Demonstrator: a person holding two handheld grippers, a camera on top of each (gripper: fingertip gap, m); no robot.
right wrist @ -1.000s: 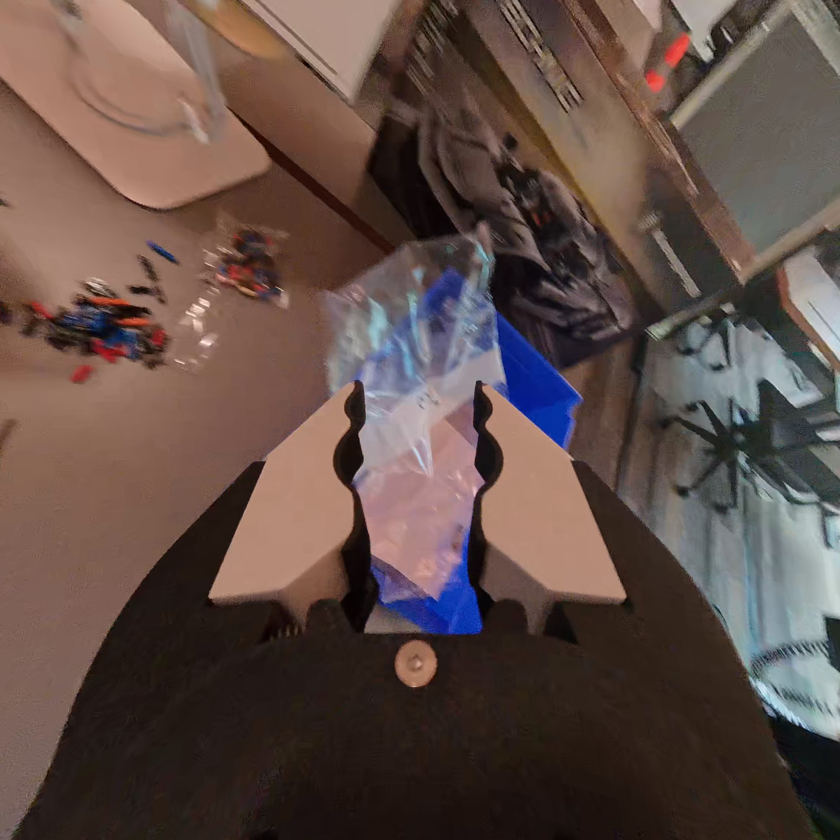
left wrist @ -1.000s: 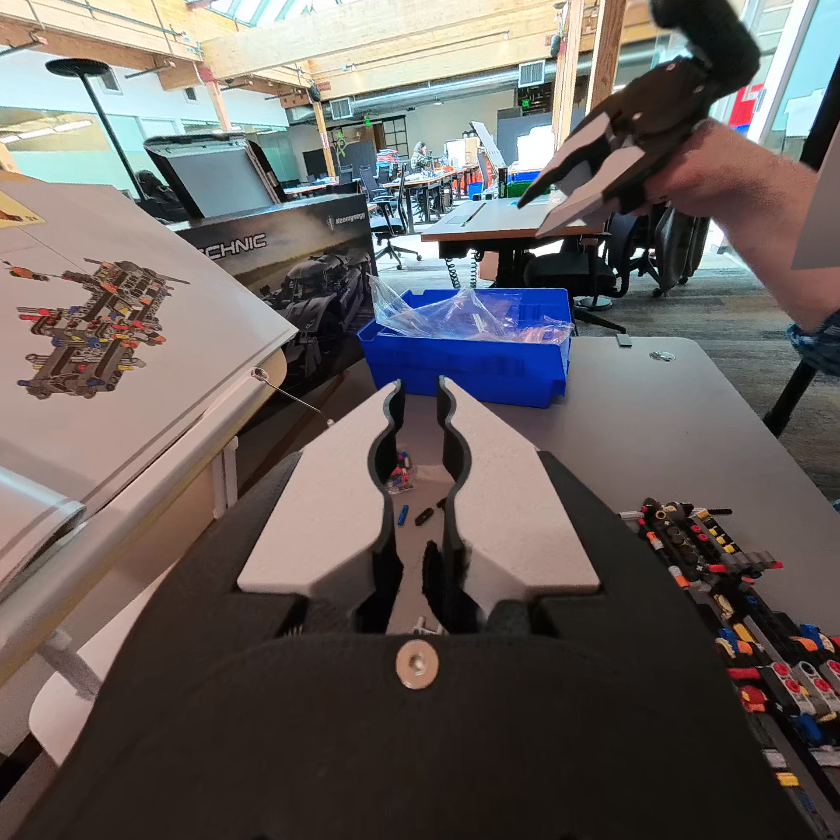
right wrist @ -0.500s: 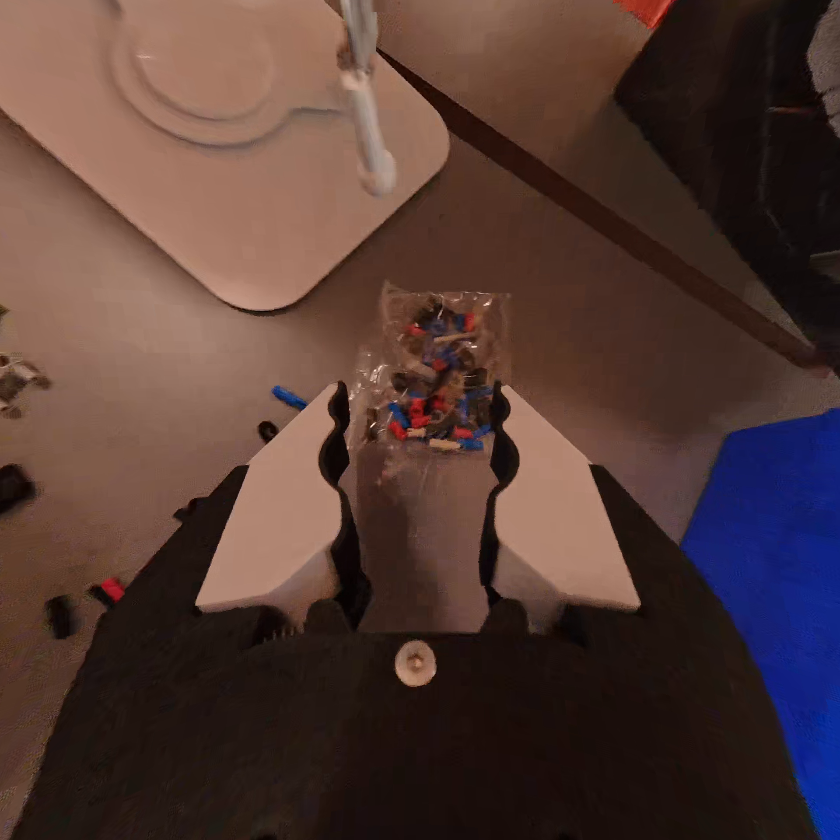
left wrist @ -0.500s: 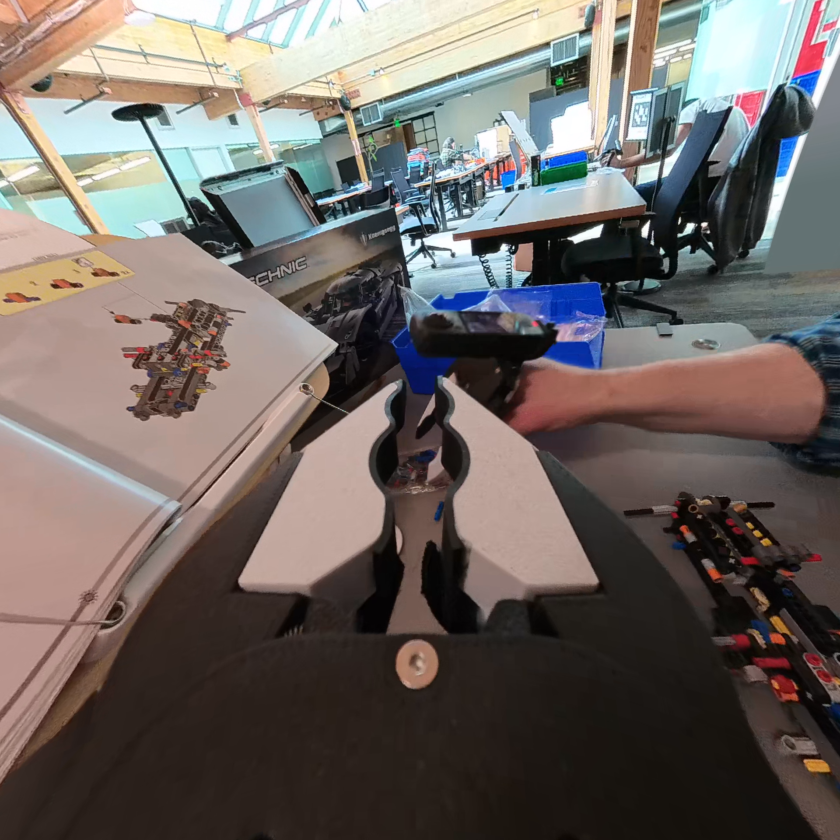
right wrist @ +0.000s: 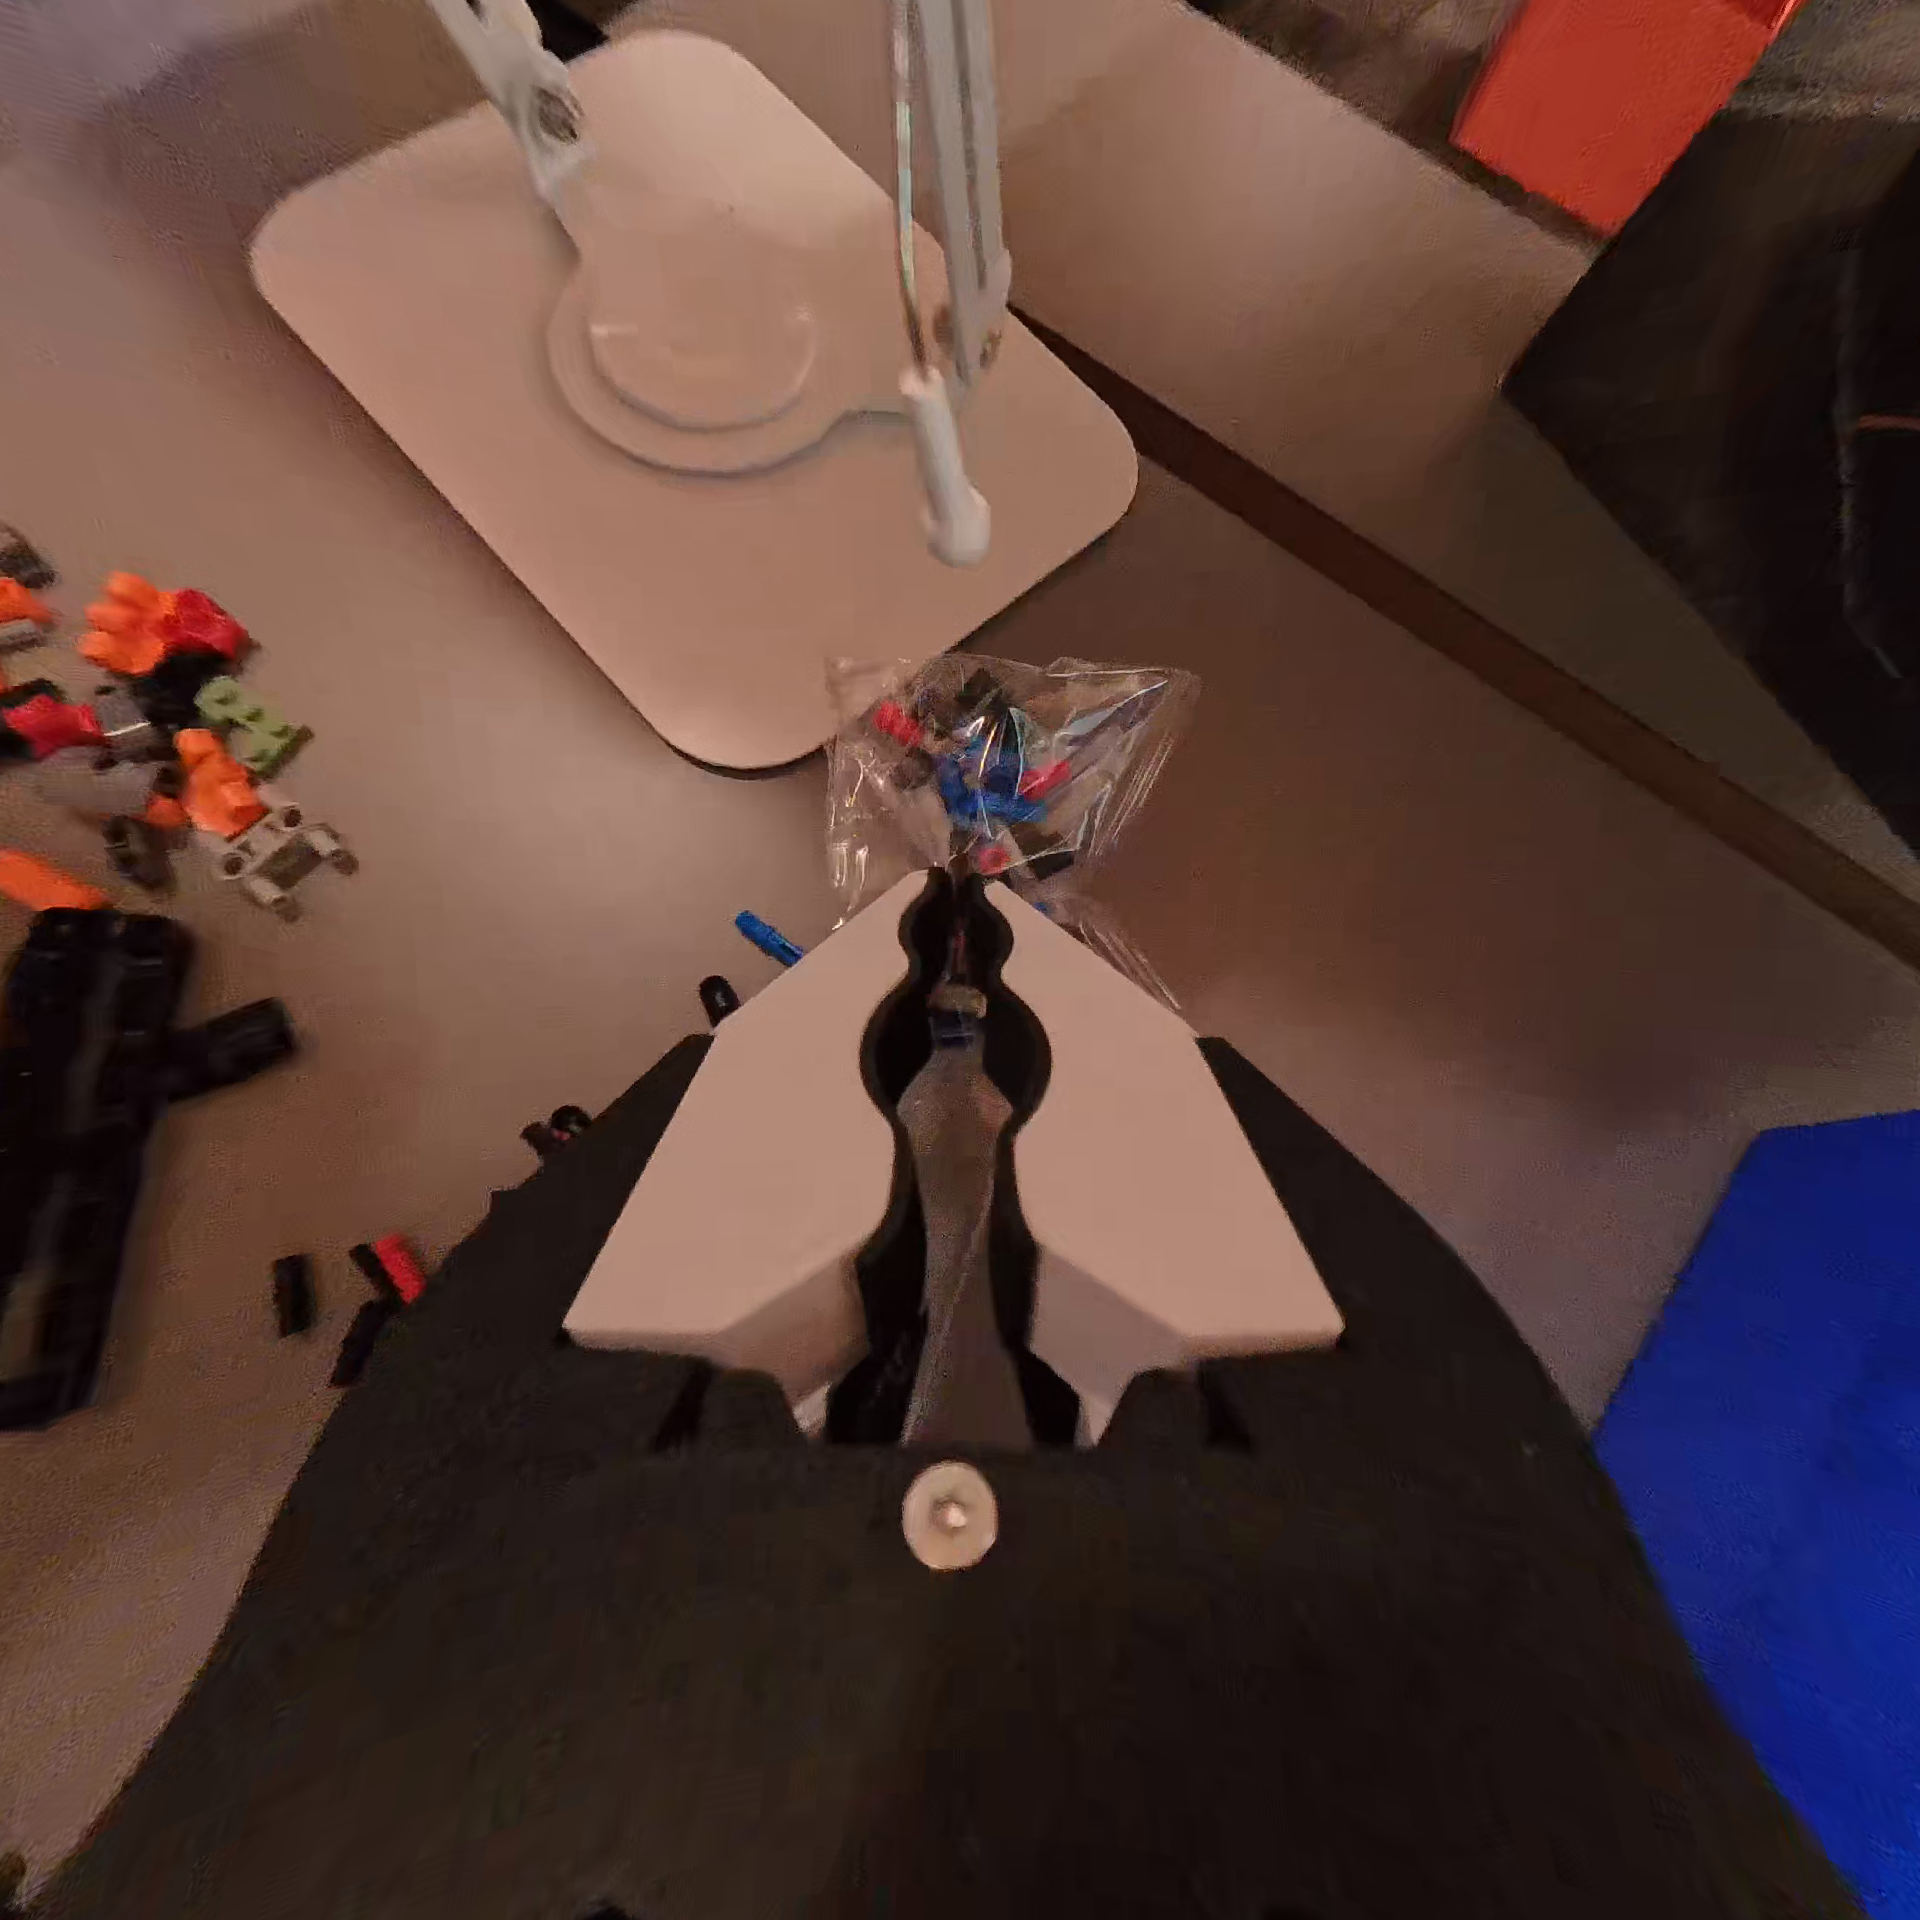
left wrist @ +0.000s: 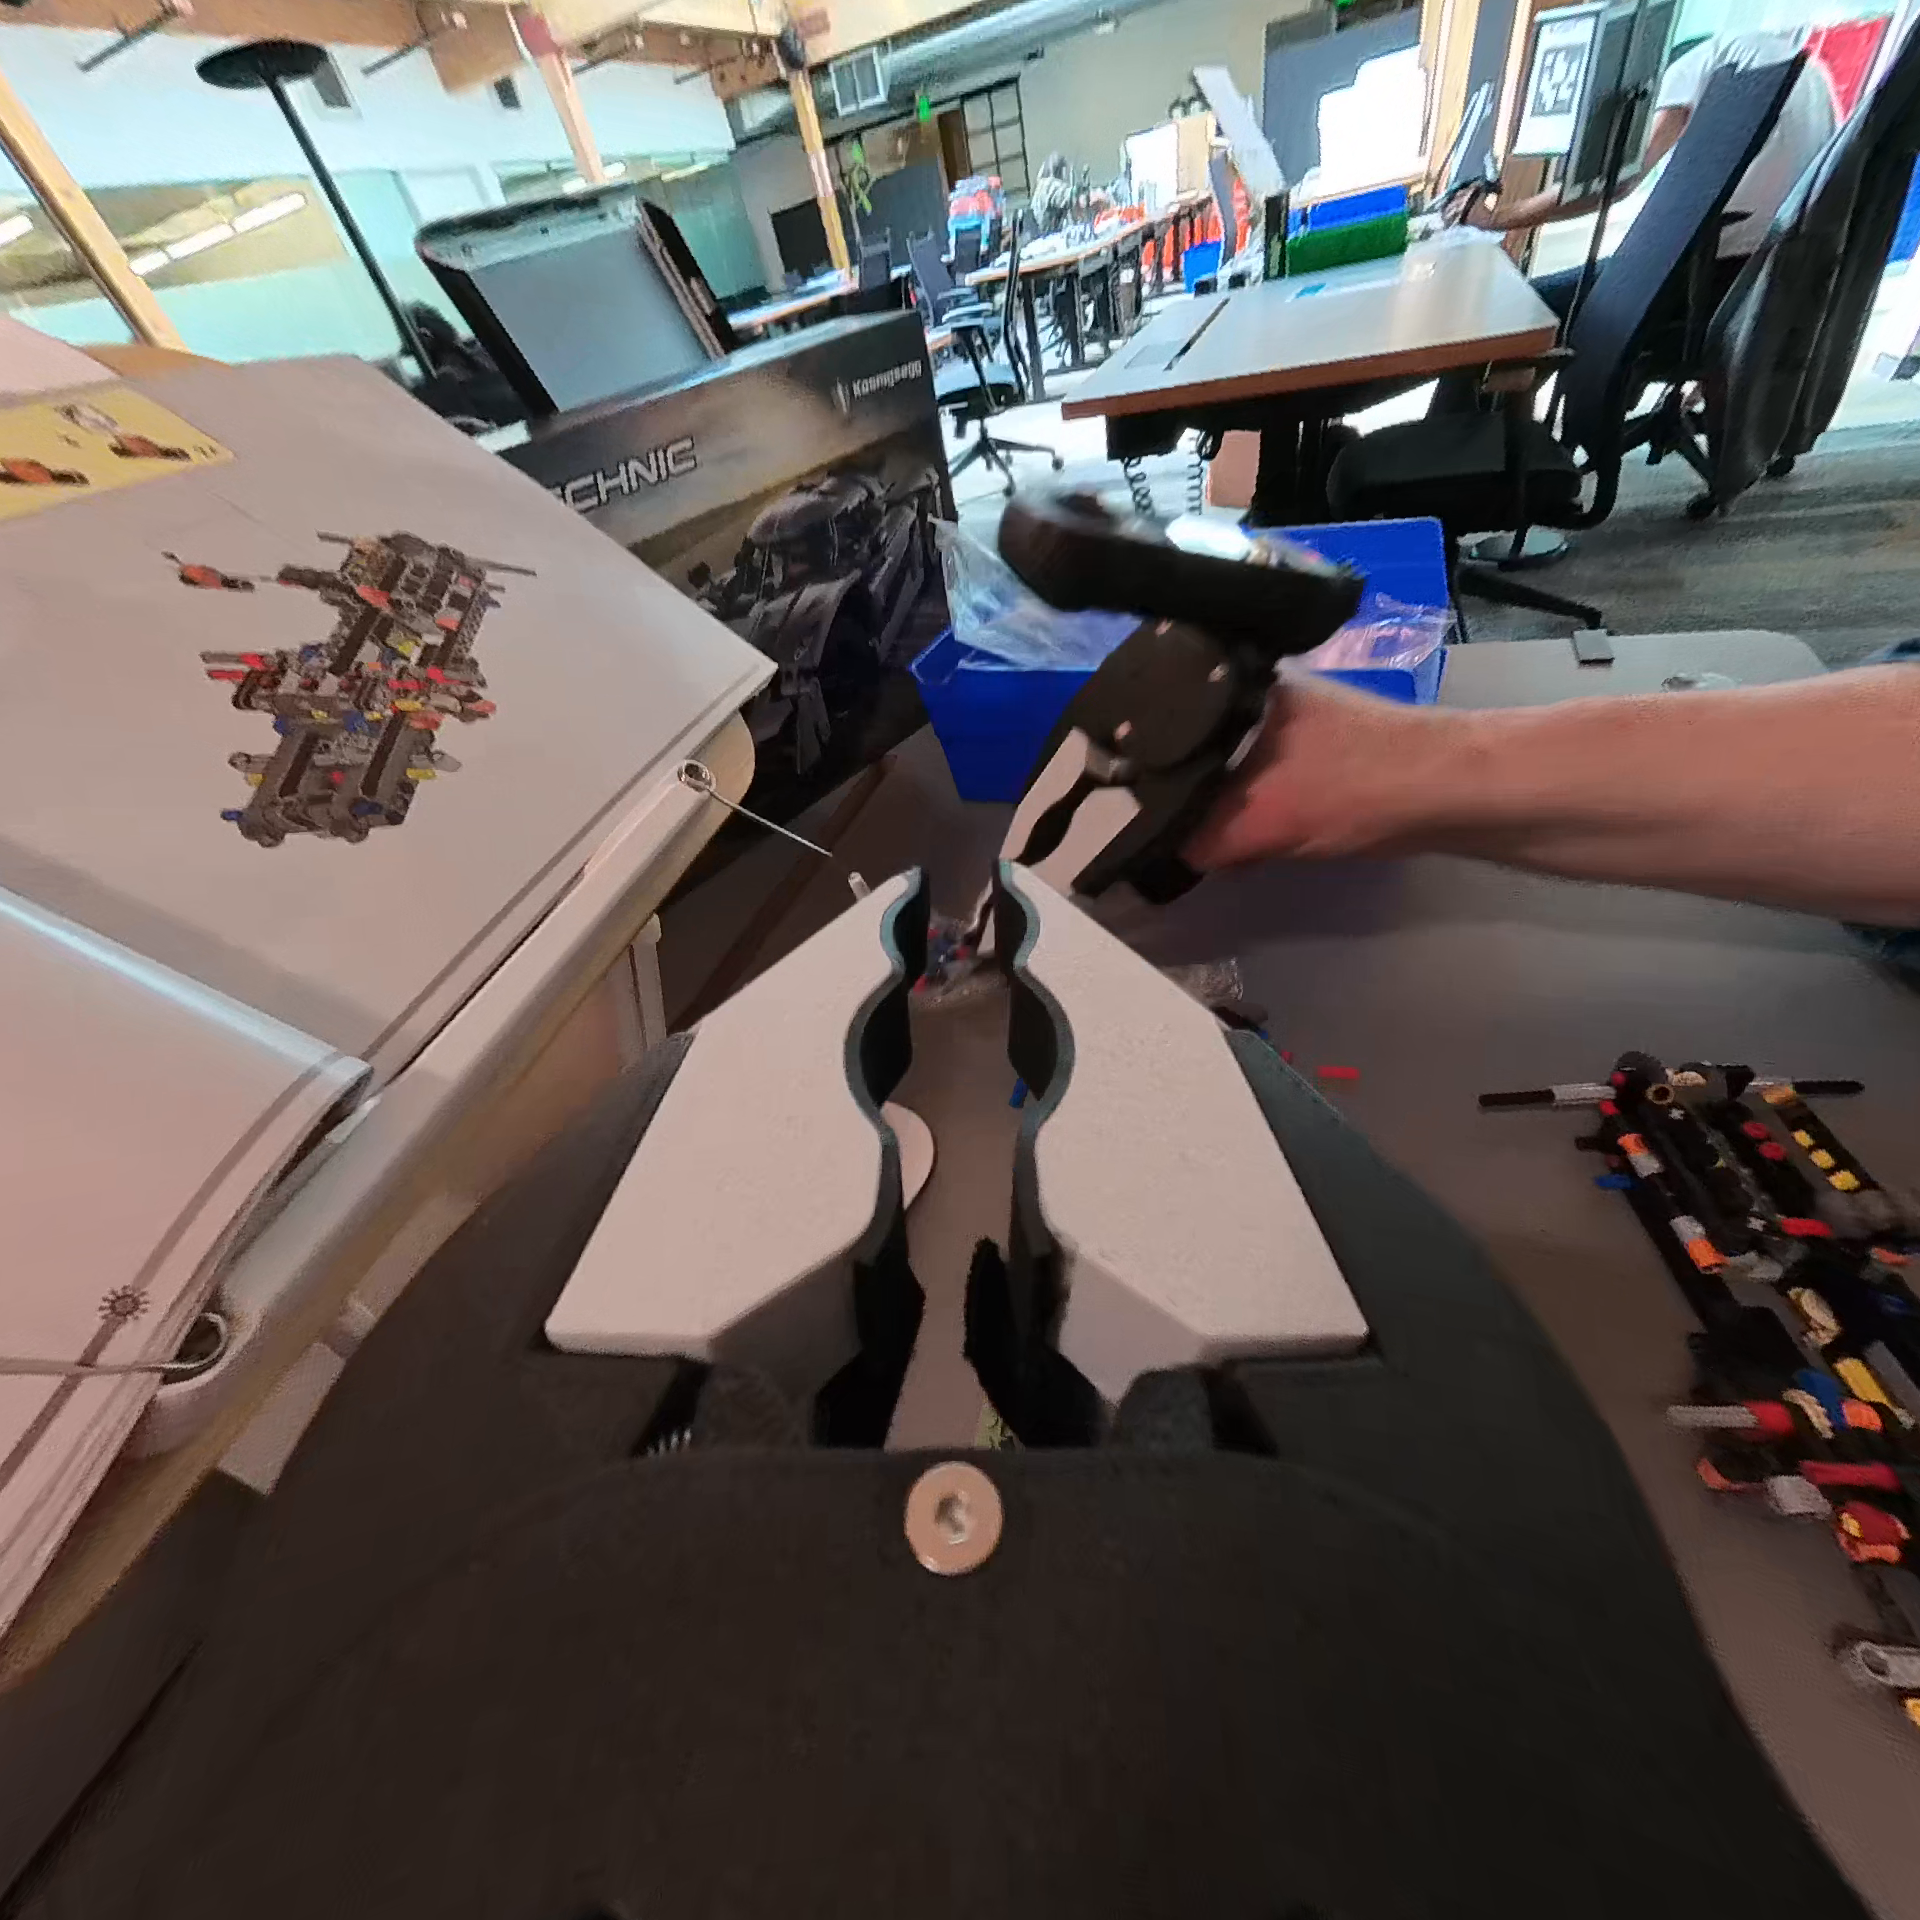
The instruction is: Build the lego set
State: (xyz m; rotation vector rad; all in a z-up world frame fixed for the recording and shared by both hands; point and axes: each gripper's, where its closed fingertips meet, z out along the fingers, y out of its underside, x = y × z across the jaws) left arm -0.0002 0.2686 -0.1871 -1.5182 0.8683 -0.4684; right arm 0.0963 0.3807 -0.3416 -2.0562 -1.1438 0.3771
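Two grippers are over a grey table. The right gripper has its fingers pressed together on the edge of a small clear bag. The bag is full of tiny red, blue and black lego bits. It bunches up at the fingertips, with its far end close to the corner of a white stand base. I cannot tell if the bag is lifted or lying on the table.

The left gripper is held back, low over the table, and holds nothing. Its white fingers have a narrow gap between them. In the left wrist view the right gripper shows just past those fingertips, tilted down, with a hand around its handle.

On the person's right side lies a long black lego build with red, yellow and orange bits in it. More loose lego pieces lie to the left of the bag in the right wrist view, some orange, red and green. One small blue pin lies just beside the right gripper's left finger.

An open instruction book rests on a stand at the left. Behind it stands the dark lego box. A blue bin with clear plastic in it sits at the far edge of the table.
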